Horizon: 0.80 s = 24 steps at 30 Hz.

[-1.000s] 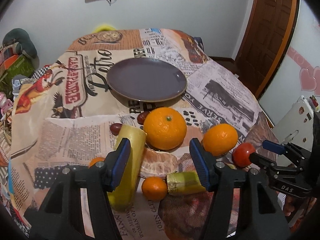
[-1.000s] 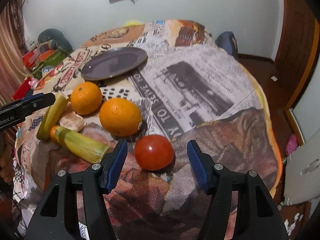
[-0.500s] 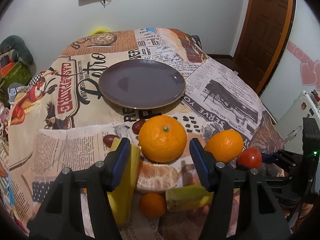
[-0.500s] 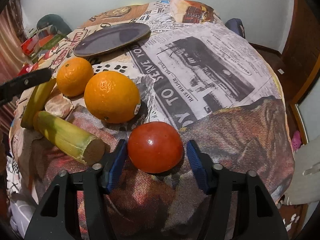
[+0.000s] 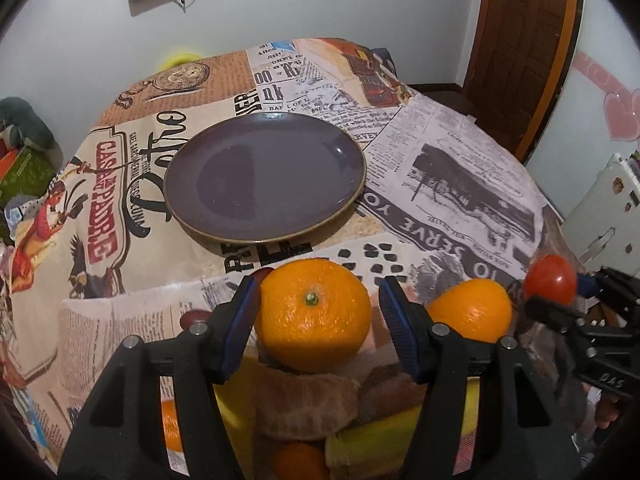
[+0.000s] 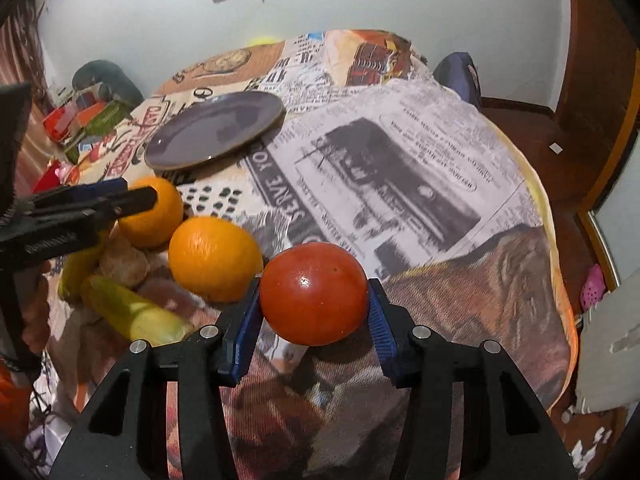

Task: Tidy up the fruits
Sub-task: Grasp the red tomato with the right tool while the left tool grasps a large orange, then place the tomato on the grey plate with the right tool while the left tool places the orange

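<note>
My right gripper [image 6: 314, 312] is shut on a red tomato [image 6: 314, 293] and holds it just above the cloth; the tomato also shows in the left wrist view [image 5: 550, 279]. My left gripper [image 5: 316, 320] is open, its pads either side of a large orange [image 5: 313, 314], with a gap on the right side. A second orange [image 6: 214, 258] lies beside it [image 5: 470, 310]. An empty purple plate [image 5: 264, 176] sits behind the fruit, also seen in the right wrist view [image 6: 216, 130].
Yellow-green sugarcane pieces [image 6: 132, 314], a peeled citrus [image 6: 124, 260], small tangerines [image 5: 298, 460] and dark dates [image 5: 196, 317] lie at the table's near side. The newspaper-print tablecloth [image 6: 400, 168] drops off at the right edge. A door [image 5: 524, 36] stands beyond.
My right gripper closed on the tomato and lifted it slightly. My left gripper moved forward so its pads now flank the large orange.
</note>
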Tool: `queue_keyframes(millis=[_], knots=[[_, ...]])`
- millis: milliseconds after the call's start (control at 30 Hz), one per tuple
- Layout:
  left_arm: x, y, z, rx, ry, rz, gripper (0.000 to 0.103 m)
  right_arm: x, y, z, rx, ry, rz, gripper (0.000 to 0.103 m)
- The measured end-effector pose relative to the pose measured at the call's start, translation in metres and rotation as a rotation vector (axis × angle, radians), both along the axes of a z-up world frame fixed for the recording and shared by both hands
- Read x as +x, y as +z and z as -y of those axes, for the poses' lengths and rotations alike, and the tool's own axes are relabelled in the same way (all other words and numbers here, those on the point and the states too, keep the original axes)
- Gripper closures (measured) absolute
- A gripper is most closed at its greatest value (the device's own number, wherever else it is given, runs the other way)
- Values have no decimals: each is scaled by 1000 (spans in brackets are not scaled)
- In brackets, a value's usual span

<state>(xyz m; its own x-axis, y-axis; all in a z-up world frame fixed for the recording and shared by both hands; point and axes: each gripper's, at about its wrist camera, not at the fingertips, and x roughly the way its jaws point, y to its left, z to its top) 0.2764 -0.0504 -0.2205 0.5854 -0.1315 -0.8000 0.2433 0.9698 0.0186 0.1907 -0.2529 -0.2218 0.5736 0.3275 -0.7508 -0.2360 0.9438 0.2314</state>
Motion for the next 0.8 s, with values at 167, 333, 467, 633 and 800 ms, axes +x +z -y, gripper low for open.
queue_keyframes(millis=[167, 333, 467, 633, 800], knots=[[9, -9, 3, 53, -17, -14, 38, 6, 2, 1, 20, -2, 4, 56], [17, -17, 2, 46, -39, -54, 34, 10, 2, 2, 34, -1, 8, 56], [19, -22, 7, 79, -51, -46, 34, 13, 1, 3, 39, -1, 5, 56], [20, -21, 4, 60, -28, -37, 35, 15, 0, 3, 36, -5, 2, 56], [16, -12, 0, 1, -20, -39, 36, 17, 10, 3, 33, -6, 25, 56]])
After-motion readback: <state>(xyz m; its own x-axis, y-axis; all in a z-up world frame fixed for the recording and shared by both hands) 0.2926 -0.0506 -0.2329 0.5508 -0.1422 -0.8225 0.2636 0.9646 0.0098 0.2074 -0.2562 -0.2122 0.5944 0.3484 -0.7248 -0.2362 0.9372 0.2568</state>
